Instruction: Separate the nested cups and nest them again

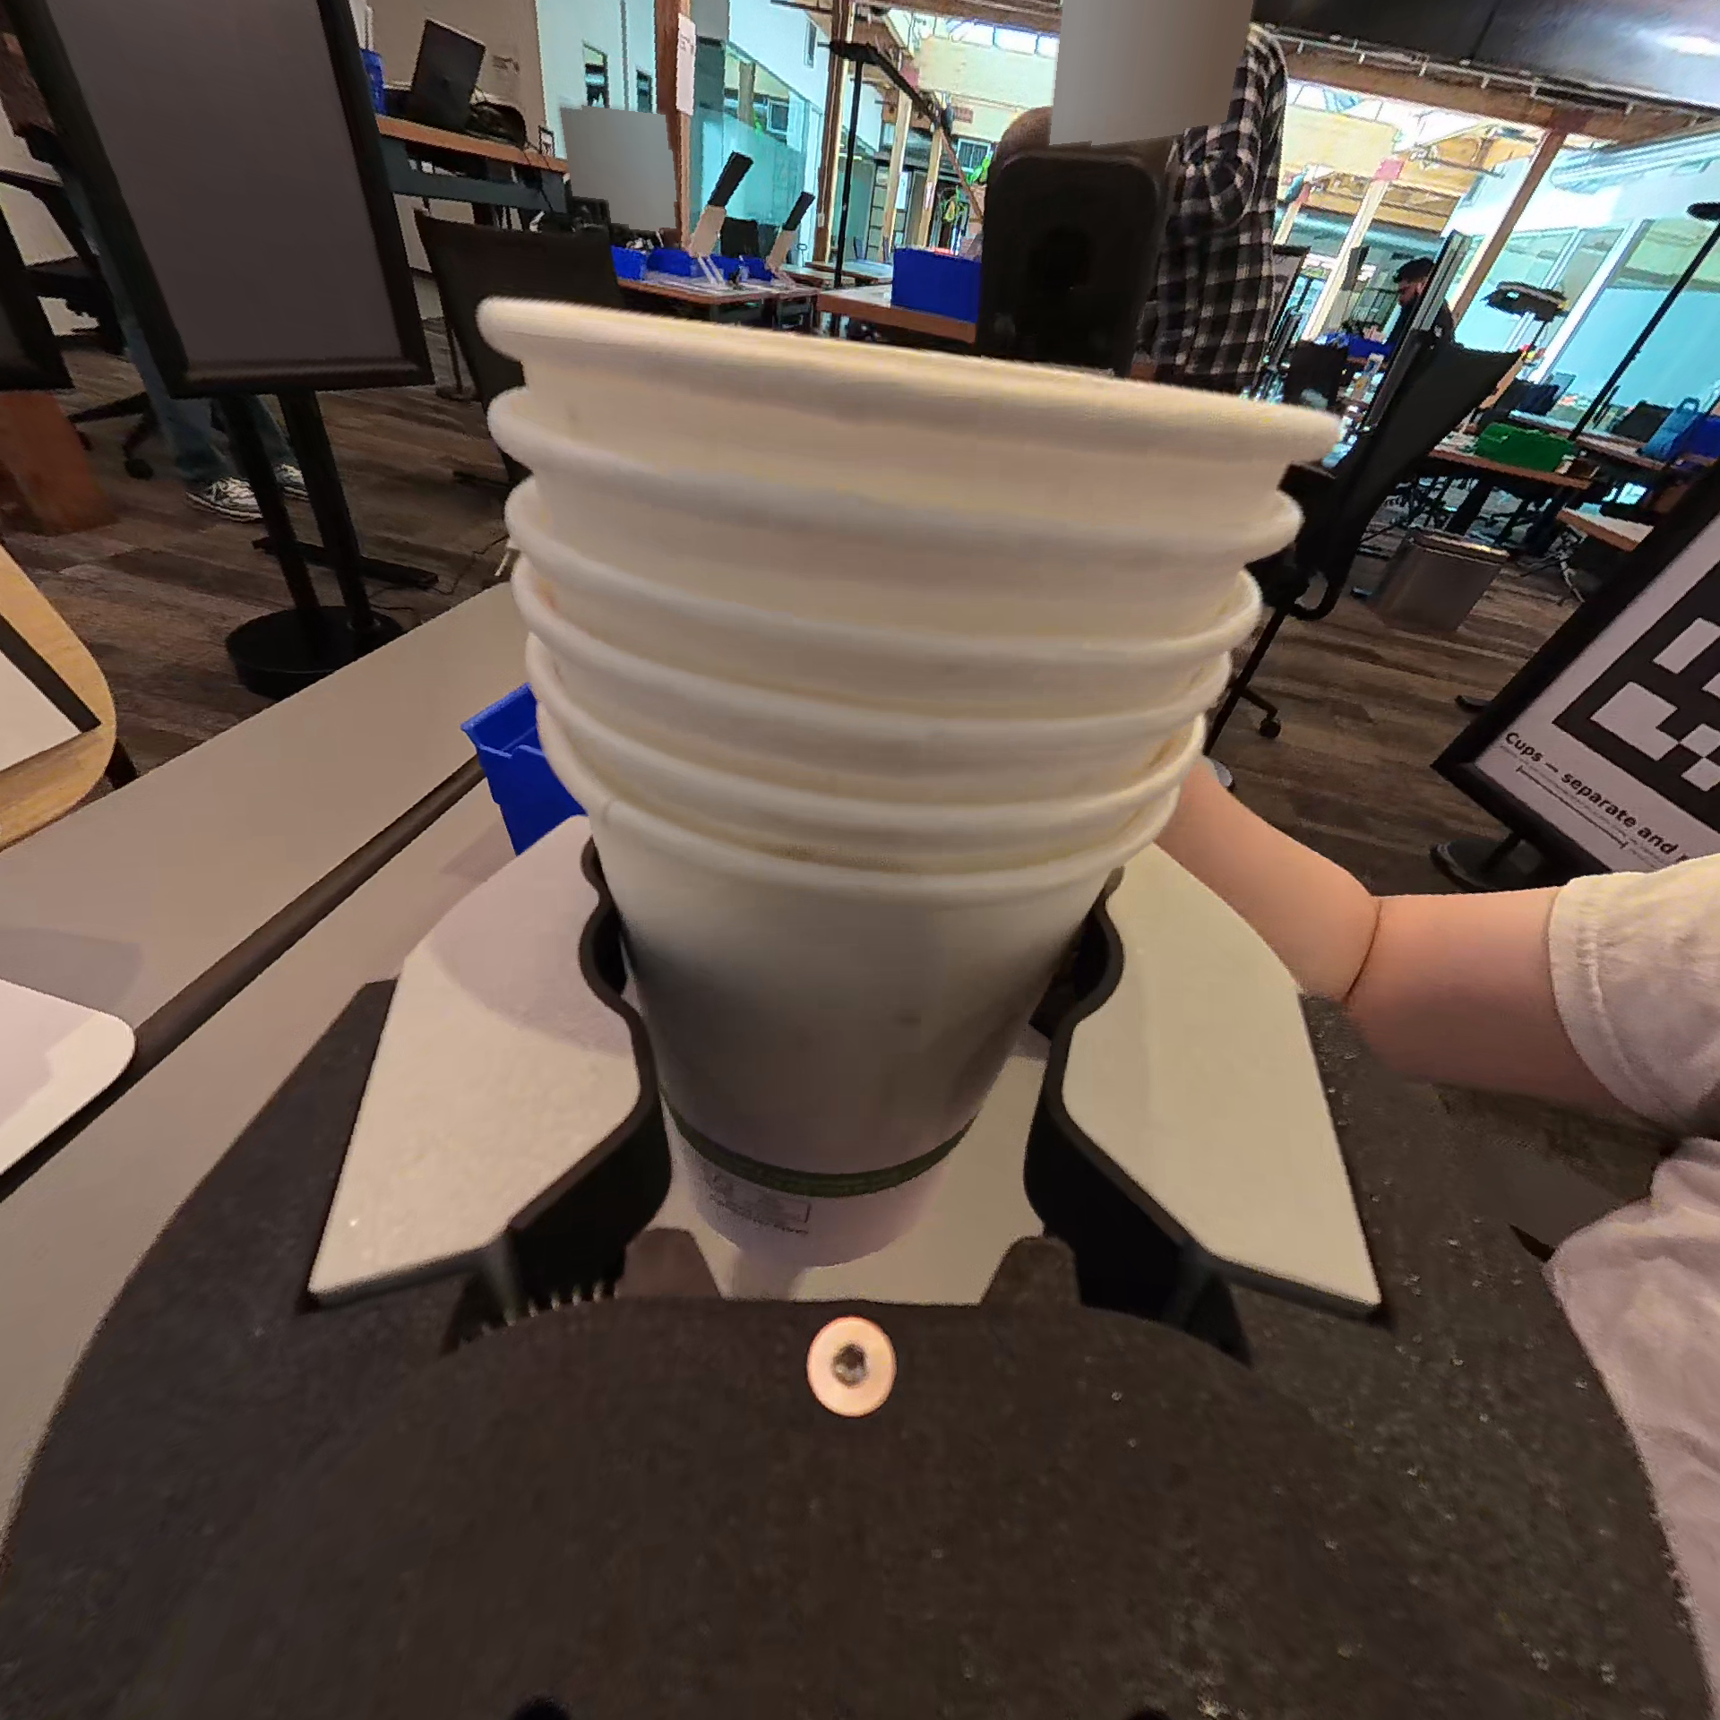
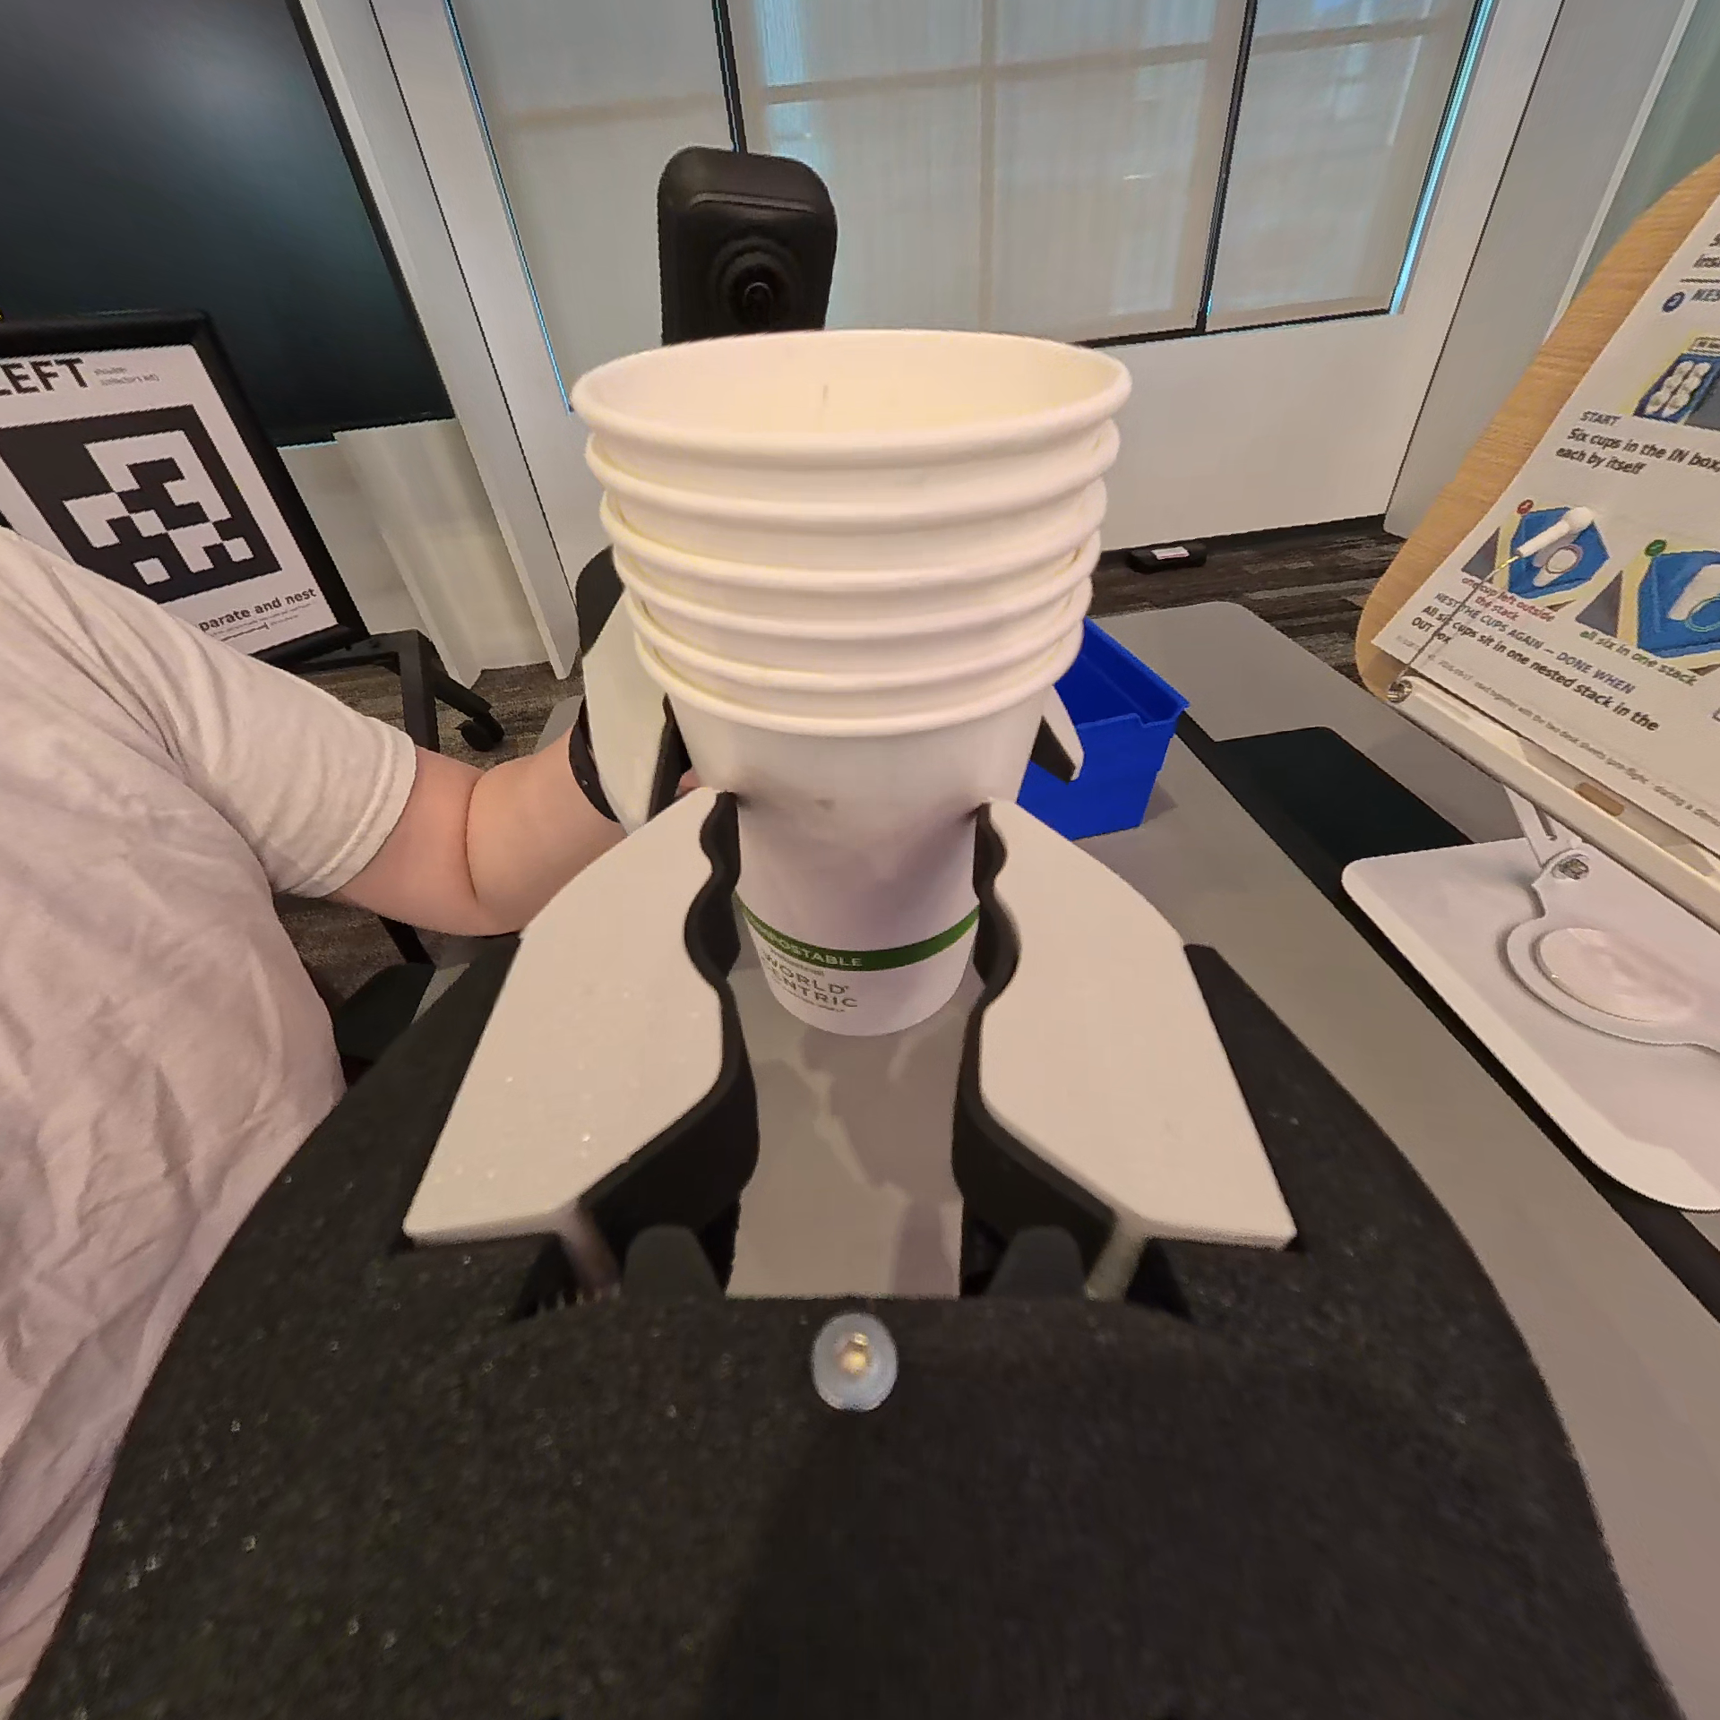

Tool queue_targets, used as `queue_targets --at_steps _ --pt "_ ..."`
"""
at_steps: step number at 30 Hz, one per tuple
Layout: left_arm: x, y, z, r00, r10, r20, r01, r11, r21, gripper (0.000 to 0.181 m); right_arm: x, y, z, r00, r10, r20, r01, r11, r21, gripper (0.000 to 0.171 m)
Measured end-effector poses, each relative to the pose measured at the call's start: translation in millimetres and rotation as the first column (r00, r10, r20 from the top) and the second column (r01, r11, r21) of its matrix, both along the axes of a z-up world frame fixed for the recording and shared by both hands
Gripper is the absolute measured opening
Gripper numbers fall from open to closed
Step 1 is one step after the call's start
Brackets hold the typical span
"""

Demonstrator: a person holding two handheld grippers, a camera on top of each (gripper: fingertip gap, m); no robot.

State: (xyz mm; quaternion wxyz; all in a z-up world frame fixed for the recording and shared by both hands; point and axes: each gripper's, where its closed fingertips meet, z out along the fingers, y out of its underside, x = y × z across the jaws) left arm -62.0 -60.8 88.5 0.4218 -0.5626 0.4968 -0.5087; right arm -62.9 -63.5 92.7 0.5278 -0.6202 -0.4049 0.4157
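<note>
both grippers pinching one nested cup stack

stack of six white paper cups [image 1: 875,707] upright, held off the grey table [image 1: 233,838], rims stepped one above the next. only the bottom cup's wall is gripped.
left gripper [image 1: 842,987]: fingers pressed onto the lower wall of the outermost cup, one each side, just below the lowest rim. cup base with its green band sits deep between the fingers, close to the body.
right gripper [image 2: 852,838]: fingertips clamp the same cup from the opposite side, wall visibly dented at the contact. base hangs between the fingers, above the table.
left gripper also shows behind the stack in the right wrist view.
blue bin [image 2: 1103,735] on the table beyond the stack. instruction board [image 2: 1564,521] on a stand to the right.
</note>
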Motion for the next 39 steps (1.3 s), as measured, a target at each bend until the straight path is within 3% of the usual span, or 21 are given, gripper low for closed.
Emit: queue_targets --at_steps 16,22,25,29,32,34,39 --pt "-0.9 2.2 0.2 1.000 -0.003 0.005 0.003 1.000 0.008 0.093 1.1 0.1 0.6 1.000 -0.006 -0.001 0.006 1.000 0.006 0.048" --pt "-7.5 13.3 7.7 0.999 0.026 0.041 -0.026 1.000 0.005 0.093 24.1 -3.3 12.8 0.983 -0.144 0.112 0.135 0.987 0.086 0.053" --pt "-13.5 31.7 6.8 0.994 0.107 0.032 -0.109 0.993 0.049 0.093 25.8 -19.0 34.6 0.963 -0.205 0.177 0.170 0.966 0.196 0.042" --pt "-16.8 44.7 6.6 0.988 0.150 0.041 -0.152 0.987 0.053 0.093 9.3 -10.9 57.5 0.871 -0.285 0.400 0.151 0.931 0.334 0.027" --pt "-17.7 53.2 -0.3 0.982 0.189 0.014 -0.190 0.978 0.082 0.093 -20.0 -12.3 72.4 0.820 -0.197 0.537 0.045 0.958 0.283 0.027" --pt "-17.2 54.9 -3.8 0.980 0.200 0.000 -0.199 0.975 0.100 0.093 -28.5 -1.1 78.4 0.753 -0.214 0.623 0.031 0.956 0.291 0.023" --pt "-16.9 55.7 -7.0 0.976 0.218 -0.024 -0.212 0.966 0.148 0.093 -33.9 10.2 62.5 0.607 -0.110 0.787 -0.031 0.986 0.162 0.014"
